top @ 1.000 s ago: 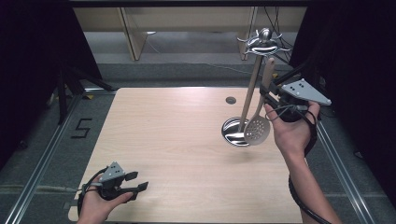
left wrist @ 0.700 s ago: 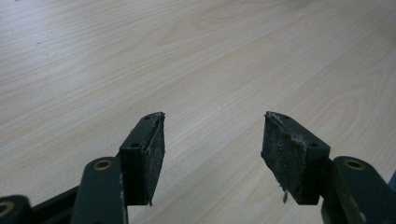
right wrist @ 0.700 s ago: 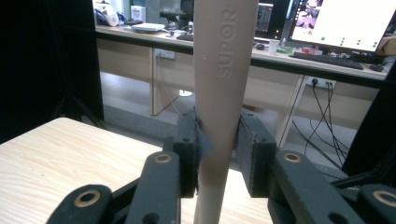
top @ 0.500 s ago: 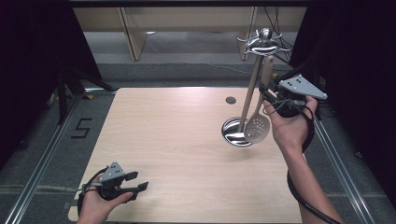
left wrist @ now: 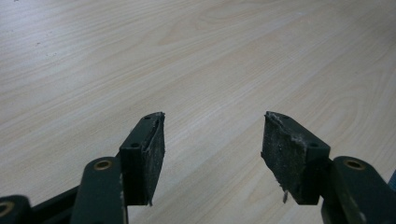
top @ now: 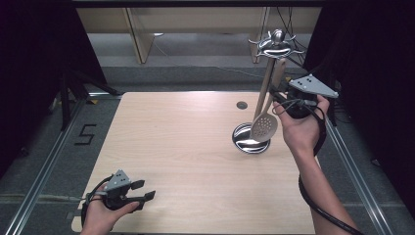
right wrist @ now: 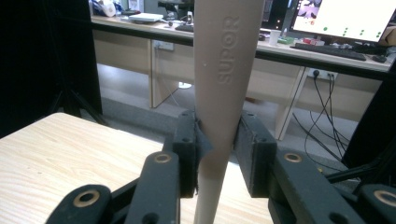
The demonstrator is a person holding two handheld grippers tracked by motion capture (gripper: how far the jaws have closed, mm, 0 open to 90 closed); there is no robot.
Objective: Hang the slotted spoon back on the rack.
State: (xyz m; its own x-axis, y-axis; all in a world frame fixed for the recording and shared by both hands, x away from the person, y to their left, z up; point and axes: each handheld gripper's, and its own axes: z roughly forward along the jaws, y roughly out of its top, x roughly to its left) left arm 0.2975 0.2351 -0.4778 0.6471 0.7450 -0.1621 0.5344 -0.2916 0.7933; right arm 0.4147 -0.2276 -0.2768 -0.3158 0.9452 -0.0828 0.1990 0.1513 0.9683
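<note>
A metal utensil stand (top: 266, 83) with a round base (top: 243, 141) rises at the table's right side, with hooks at its top (top: 276, 45). A beige slotted spoon (top: 264, 126) hangs beside the pole, bowl down over the base. My right gripper (top: 279, 96) is shut on the slotted spoon's handle (right wrist: 223, 93), which bears raised lettering and stands upright between the pads. My left gripper (top: 143, 190) rests open at the table's near left corner, with nothing but bare wood between its fingers (left wrist: 148, 156).
A light wooden table (top: 186, 147) has a small dark hole (top: 242, 105) near its far edge. Metal rails (top: 44, 166) run along both sides on the floor. Desks with monitors (right wrist: 345, 18) and cables stand beyond the far edge.
My right gripper has lifted the slotted spoon a little higher along the stand. The left gripper has stayed where it was.
</note>
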